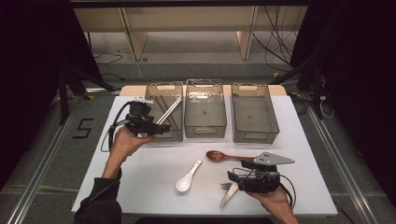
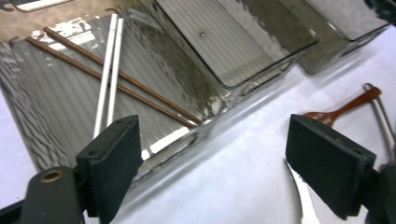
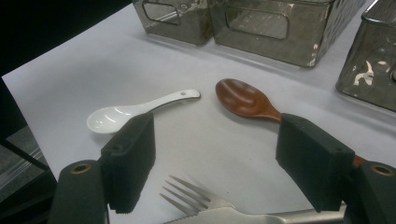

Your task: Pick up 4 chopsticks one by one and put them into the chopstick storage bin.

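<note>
Worktop point(image 1: 140, 186): white sheet. A "5" point(image 1: 82, 128) is marked on the floor left of it; no other writing is legible.

Three smoked clear bins stand in a row at the worktop's far side. Left bin point(image 1: 175, 135) holds white chopsticks point(image 2: 108, 74) and brown chopsticks point(image 2: 140, 91), crossed on its floor. Middle bin point(image 1: 205, 127) and right bin point(image 1: 254, 135) stand close beside it; ripples in the walls blur what lies inside them.

Left gripper point(image 1: 161, 129): held at the left bin's near left corner. Jaws stand wide apart with nothing between the pads.

Right gripper point(image 1: 232, 180): near the worktop's front edge, well right of the left bin. Jaws wide apart, gripping nothing. A fork point(image 3: 196, 198) lies on the sheet between them, not pressed by either pad; its handle is cut off by the frame. In the high view the gripper covers most of the fork.

Wooden spoon point(image 1: 219, 156): in front of the middle bin, handle end hidden behind the right gripper.

White spoon point(image 1: 187, 177): front-right of the left bin, apart from the wooden spoon.
</note>
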`<state>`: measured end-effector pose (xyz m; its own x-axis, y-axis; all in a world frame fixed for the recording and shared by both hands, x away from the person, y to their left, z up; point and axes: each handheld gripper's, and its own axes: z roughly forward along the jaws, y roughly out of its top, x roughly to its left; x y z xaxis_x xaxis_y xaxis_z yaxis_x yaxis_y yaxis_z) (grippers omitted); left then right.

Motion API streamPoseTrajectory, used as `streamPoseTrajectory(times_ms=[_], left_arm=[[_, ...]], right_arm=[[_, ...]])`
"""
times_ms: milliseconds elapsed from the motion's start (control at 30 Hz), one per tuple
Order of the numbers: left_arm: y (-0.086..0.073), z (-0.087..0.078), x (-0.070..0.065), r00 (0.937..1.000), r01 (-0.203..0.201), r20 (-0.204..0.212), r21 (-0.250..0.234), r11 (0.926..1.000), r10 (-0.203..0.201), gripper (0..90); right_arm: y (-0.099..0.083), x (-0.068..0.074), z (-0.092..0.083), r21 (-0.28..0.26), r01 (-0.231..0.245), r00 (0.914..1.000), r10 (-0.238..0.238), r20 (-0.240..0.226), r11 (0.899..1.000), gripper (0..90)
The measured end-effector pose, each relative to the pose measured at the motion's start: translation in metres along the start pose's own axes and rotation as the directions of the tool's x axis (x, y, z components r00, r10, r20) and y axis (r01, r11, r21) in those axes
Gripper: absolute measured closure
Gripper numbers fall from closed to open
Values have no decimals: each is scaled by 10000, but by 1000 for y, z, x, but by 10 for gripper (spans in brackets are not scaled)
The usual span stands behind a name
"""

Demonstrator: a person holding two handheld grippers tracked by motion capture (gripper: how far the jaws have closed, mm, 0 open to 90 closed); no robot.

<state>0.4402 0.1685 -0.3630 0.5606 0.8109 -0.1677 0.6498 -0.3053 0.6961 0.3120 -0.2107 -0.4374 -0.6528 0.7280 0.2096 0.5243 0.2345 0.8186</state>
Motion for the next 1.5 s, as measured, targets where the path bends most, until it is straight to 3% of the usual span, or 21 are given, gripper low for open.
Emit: streamPoseTrajectory(times_ms=[400, 600, 1000, 1333, 1500], left_arm=[[-19, 6, -18, 9997, -236, -36, 217, 9995, 237, 170], [-25, 16, -32, 9982, -589, 110, 552, 9967, 584, 166], [-36, 29, -42, 9977, -671, 98, 1133, 9913, 664, 164], [-41, 43, -57, 9962, -850, 331, 1814, 9797, 803, 166], [-44, 50, -64, 9945, -1004, 518, 2247, 9692, 910, 173]], right_arm=[[-1, 0, 2, 66, 40, 10000, -40, 0, 10000, 292], [-1, 1, 2, 49, 83, 10000, -83, -8, 10000, 292], [-1, 0, 3, 105, 65, 10000, -65, 5, 9999, 292], [-2, -3, 2, 110, 3, 10000, -4, 42, 9999, 292], [-3, -4, 2, 97, 2, 10000, -3, 55, 10000, 292]])
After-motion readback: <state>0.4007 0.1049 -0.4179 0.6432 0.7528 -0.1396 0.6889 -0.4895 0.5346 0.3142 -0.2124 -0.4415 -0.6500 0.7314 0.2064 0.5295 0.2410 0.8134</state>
